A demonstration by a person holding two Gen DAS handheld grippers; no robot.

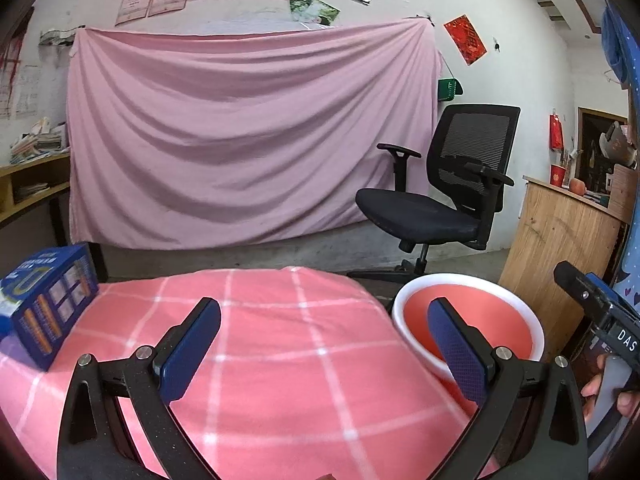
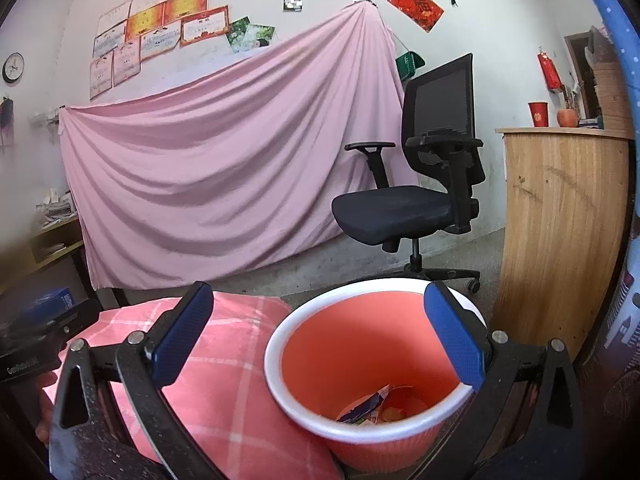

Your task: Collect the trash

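Note:
A pink bin with a white rim stands beside the table, and wrappers and scraps of trash lie at its bottom. My right gripper hovers over the bin's near side, open, with nothing between its blue pads. In the left wrist view the same bin shows at the right, past the table's edge. My left gripper is open and empty above the pink checked tablecloth. The right gripper's body and a person's fingers show at the far right.
A blue printed box stands on the table's left end. Behind are a black office chair, a pink sheet hung on the wall, a wooden cabinet at the right and shelves with papers at the left.

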